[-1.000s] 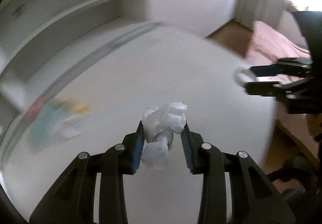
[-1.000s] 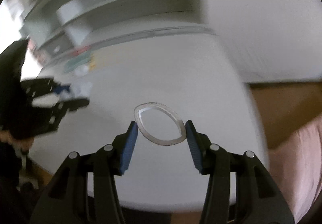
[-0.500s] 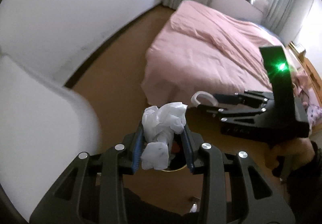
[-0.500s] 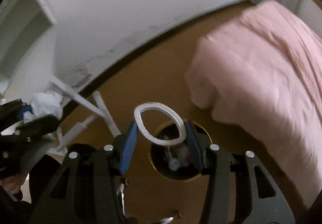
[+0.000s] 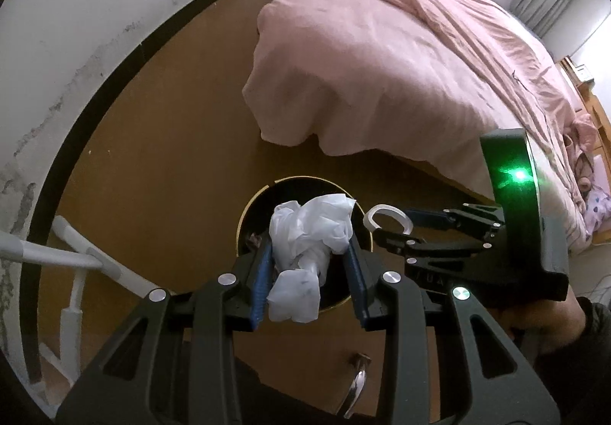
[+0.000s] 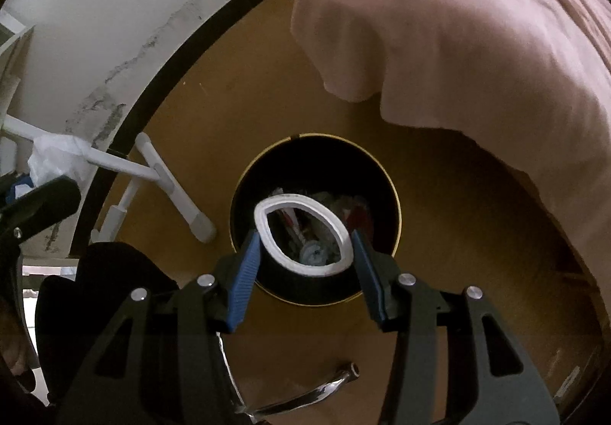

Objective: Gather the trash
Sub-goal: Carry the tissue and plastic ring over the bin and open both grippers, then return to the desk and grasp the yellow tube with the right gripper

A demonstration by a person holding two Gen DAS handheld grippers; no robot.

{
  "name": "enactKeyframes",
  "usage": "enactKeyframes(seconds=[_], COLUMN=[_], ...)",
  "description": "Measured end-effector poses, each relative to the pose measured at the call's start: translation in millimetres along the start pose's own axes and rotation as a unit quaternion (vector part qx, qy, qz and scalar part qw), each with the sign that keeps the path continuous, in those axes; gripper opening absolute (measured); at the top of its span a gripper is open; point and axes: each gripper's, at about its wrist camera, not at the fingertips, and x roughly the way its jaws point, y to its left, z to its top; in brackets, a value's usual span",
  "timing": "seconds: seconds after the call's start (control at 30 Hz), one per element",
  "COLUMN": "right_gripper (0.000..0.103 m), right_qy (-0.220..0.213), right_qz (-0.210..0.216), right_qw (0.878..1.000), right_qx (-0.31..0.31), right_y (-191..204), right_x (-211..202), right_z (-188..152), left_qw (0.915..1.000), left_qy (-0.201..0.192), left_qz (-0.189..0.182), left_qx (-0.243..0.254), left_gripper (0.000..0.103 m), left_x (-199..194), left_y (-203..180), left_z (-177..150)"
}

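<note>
Both grippers hang over the round black trash bin (image 6: 315,218) that stands on the brown floor (image 6: 198,108), near the corner of the bed (image 5: 382,54) with the pink cover. The left gripper (image 5: 310,280) is clenched on a crumpled white plastic wad (image 5: 305,234). The right gripper (image 6: 305,260) is clenched on a white ring (image 6: 301,234), squeezed to an oval between the blue pads; it looks like an empty tape roll, but this I cannot say for sure.

The step in hand, as I judge it, is the drop into the bin. To do it well, each piece should be over the dark opening and not over the gold rim before the pads let go. In the right wrist view the ring sits well inside the opening, so it can go first. The wad is light and may cling to a pad or drift, so it is better to bring it low and open wide. The two grippers are near each other, so releasing one after the other avoids a knock.

No brand or label can be read. Some pale letters show on the body of the right gripper, too small and partly hidden.
</note>
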Motion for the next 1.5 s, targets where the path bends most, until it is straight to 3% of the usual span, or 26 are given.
enactKeyframes(seconds=[0.17,0.23,0.53,0.7,0.77,0.83,0.97,1.07,1.17,1.27,1.4,1.5], right_gripper=[0.051,0.069,0.072,0.072,0.073,0.073,0.075,0.075,0.075,0.079,0.079,0.08], right_qy=[-0.005,-0.01,-0.028,-0.054,-0.066,-0.081,-0.108,-0.122,-0.14,-0.181,-0.198,-0.198], right_qz=[0.01,0.016,0.021,0.015,0.011,0.007,-0.005,-0.008,-0.005,0.002,0.026,0.062], right_qw=[1.0,1.0,0.999,0.996,0.995,0.994,0.991,0.99,0.989,0.984,0.975,0.962], right_qx=[0.006,0.014,0.04,0.062,0.071,0.078,0.081,0.073,0.048,-0.007,-0.097,-0.176], right_y=[-2,-3,-13,-26,-32,-38,-38,-28,-1,51,137,222], right_x=[0,-5,-25,-52,-64,-80,-113,-132,-159,-194,-214,-214], right_z=[4,6,8,5,4,2,1,2,6,15,30,37], left_qw=[1.0,1.0,0.9999,0.9994,0.9991,0.9984,0.9966,0.9946,0.9917,0.9878,0.9794,0.9643], left_qy=[0.004,0.004,0.013,0.007,0.002,-0.013,-0.032,-0.056,-0.085,-0.127,-0.174,-0.197], left_qz=[-0.004,-0.003,-0.01,-0.02,-0.016,-0.01,-0.009,-0.002,0.028,0.049,0.098,0.171], left_qx=[-0.002,-0.002,0.002,0.028,0.04,0.055,0.075,0.087,0.092,0.075,0.026,-0.047], left_gripper=[0.034,0.034,0.034,0.036,0.047,0.065,0.069,0.078,0.081,0.089,0.09,0.091], left_x=[6,6,8,3,-1,-11,-34,-63,-108,-172,-252,-311], left_y=[-1,0,-7,-23,-30,-38,-47,-51,-49,-28,31,103], left_z=[5,5,8,13,15,17,20,17,9,-8,-46,-93])
